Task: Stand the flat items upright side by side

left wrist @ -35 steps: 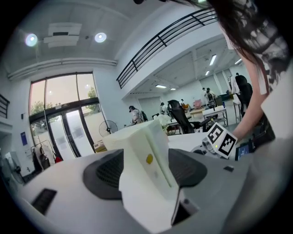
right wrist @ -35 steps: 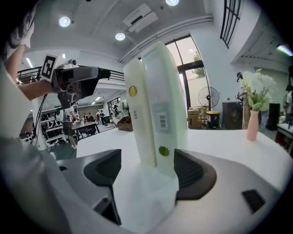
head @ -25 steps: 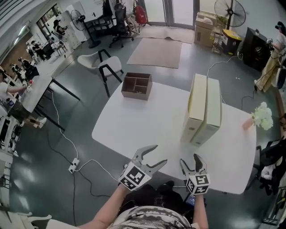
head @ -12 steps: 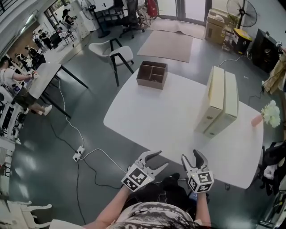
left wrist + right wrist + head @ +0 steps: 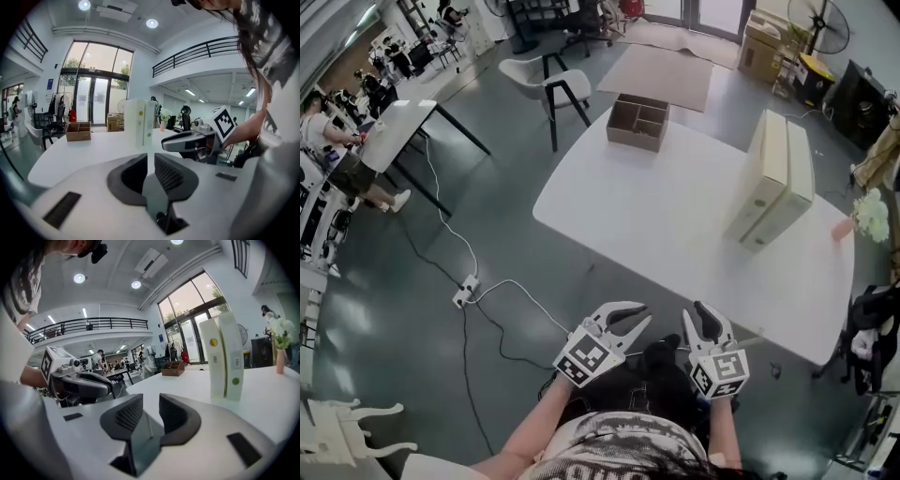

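Cream flat items (image 5: 769, 178) are standing upright, side by side, on the desk (image 5: 656, 216), well apart from both grippers. The left gripper (image 5: 639, 317) is closing its jaws almost together, and the right gripper (image 5: 705, 314) is narrowing its jaws to a slight gap. Both are holding nothing.

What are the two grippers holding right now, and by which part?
Nothing. The left gripper and right gripper have just been closing their jaws on empty air, short of the table; the two upright folders stand untouched.

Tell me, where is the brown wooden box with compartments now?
In the head view, the brown wooden box with compartments sits at the far corner of the white table, left of the two cream upright folders standing side by side.
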The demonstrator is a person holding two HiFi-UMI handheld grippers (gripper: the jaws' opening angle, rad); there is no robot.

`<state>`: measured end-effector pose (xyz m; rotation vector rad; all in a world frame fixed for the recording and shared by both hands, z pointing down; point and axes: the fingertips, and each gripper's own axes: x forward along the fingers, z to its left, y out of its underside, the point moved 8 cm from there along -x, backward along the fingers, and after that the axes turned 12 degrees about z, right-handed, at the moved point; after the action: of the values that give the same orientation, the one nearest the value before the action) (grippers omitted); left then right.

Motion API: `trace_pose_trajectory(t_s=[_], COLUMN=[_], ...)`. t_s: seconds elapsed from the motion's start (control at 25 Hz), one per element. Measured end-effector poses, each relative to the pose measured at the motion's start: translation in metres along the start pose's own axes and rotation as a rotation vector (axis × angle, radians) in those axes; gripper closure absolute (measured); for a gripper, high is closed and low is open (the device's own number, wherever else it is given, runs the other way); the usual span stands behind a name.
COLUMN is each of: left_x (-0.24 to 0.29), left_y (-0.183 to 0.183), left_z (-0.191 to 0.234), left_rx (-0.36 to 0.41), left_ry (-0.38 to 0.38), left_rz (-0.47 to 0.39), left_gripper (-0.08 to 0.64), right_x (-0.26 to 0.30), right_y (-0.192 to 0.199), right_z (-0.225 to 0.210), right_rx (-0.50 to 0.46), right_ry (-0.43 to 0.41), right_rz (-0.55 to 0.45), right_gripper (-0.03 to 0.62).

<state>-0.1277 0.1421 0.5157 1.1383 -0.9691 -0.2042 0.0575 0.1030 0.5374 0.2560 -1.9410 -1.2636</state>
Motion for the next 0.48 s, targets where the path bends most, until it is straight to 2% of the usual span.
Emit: trace_pose_trajectory(t_s=[0.08, 0.2, 0.48], left_x=[-0.011, -0.023, -0.038], left_y=[0.008, 0.019, 0.028], left_z=[-0.008, -0.019, -0.039], left_rx=[-0.020, -0.032, -0.016], left_ry=[-0.003, 0.001, 0.025], left_rz=[-0.010, -0.018, -0.034], left_gripper=[0.519, 0.531, 0.538], right_x=[-0.007, -0.016, -0.032], right_y=[0.004, 0.011, 0.020], right_z=[0.014, 0.032, 0.055], right_rx=[-0.013, -0.022, -0.047], right_ry=[-0.006, -0.013, -0.029], right_rz=[-0.004, -0.012, -0.019], right_gripper=[0.519, 0.595, 0.601])
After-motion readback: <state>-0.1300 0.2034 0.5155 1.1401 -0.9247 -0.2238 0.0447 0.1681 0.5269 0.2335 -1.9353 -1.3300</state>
